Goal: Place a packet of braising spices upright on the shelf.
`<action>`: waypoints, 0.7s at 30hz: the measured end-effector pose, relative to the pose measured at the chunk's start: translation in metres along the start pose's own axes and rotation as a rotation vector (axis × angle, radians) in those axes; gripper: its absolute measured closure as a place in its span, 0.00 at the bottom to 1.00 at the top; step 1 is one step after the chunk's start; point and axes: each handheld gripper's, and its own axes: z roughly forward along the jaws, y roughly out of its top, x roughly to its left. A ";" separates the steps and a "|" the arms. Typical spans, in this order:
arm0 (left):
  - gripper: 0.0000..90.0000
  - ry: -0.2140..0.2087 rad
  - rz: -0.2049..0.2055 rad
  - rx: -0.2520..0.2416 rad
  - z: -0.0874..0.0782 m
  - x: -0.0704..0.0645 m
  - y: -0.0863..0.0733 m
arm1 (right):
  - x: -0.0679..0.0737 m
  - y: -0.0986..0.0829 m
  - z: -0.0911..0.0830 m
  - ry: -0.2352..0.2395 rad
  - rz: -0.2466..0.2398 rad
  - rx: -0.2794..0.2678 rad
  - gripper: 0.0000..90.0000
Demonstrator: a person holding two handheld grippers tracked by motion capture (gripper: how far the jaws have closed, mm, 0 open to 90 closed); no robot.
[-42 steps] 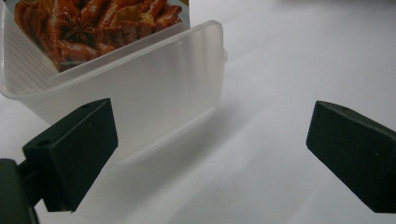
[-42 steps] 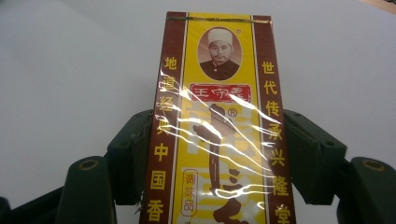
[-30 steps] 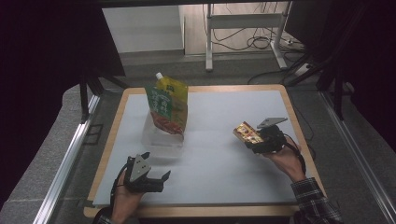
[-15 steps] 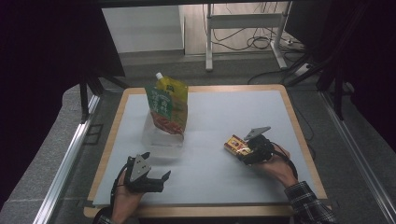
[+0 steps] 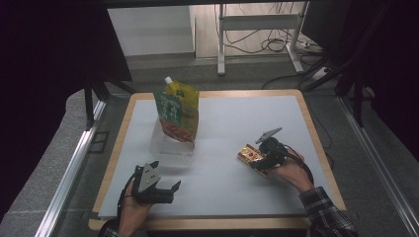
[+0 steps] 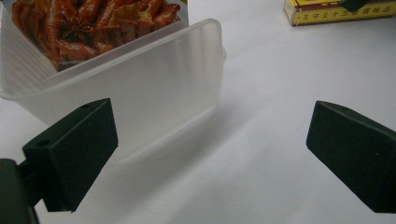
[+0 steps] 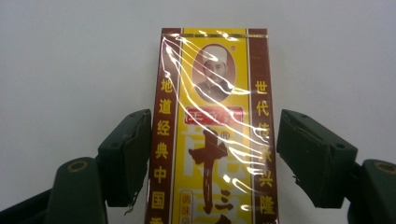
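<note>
Spice box (image 7: 215, 135) between parted right-gripper fingers (image 7: 126, 156)

Grippers: two, a left gripper (image 5: 170, 190) at lower left and a right gripper (image 5: 260, 160) at right of centre
Spice boxes: one yellow box (image 5: 252, 156), right of centre
Pouches: one green and yellow pouch (image 5: 179, 109), upper centre
Clear plastic tubs: one tub (image 5: 165, 145) under the pouch
Tables: one table (image 5: 316, 148)

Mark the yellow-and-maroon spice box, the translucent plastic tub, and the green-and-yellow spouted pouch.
yellow-and-maroon spice box (image 7: 215, 135), right gripper view, wrapped front face
translucent plastic tub (image 6: 154, 88), left gripper view, near side wall
green-and-yellow spouted pouch (image 5: 179, 111), high view, front panel
</note>
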 end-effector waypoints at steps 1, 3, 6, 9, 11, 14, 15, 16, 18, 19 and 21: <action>0.02 0.000 -0.001 0.000 0.000 0.000 0.000 | -0.001 0.002 0.001 0.008 0.009 0.012 0.30; 0.02 0.000 -0.002 -0.001 0.000 0.000 0.000 | -0.003 0.009 0.002 0.022 0.019 0.040 0.30; 0.02 0.000 -0.003 -0.001 0.000 0.000 0.000 | -0.001 0.021 0.005 0.020 0.006 0.091 0.29; 0.02 -0.004 -0.003 0.000 0.000 0.000 0.000 | 0.001 0.032 0.009 0.013 -0.016 0.143 0.28; 0.02 -0.007 0.004 0.006 0.000 0.000 0.000 | 0.003 0.037 0.013 0.005 -0.032 0.167 0.28; 0.02 -0.010 0.004 0.005 0.001 0.000 0.000 | 0.005 0.045 0.022 -0.018 -0.045 0.229 0.28; 0.02 -0.010 0.004 0.004 0.000 0.000 0.000 | 0.004 0.046 0.024 -0.021 -0.043 0.241 0.28; 0.02 -0.009 0.003 0.003 0.000 0.000 0.000 | 0.004 0.046 0.027 -0.024 -0.039 0.254 0.29; 0.02 -0.009 0.002 0.003 0.000 0.000 0.000 | 0.004 0.047 0.030 -0.018 -0.031 0.265 0.32; 0.02 -0.009 0.007 0.007 0.000 0.000 0.000 | 0.004 0.047 0.030 -0.016 -0.027 0.263 0.34; 0.02 -0.009 0.003 0.003 0.000 0.000 0.000 | 0.005 0.046 0.029 -0.021 -0.027 0.263 0.35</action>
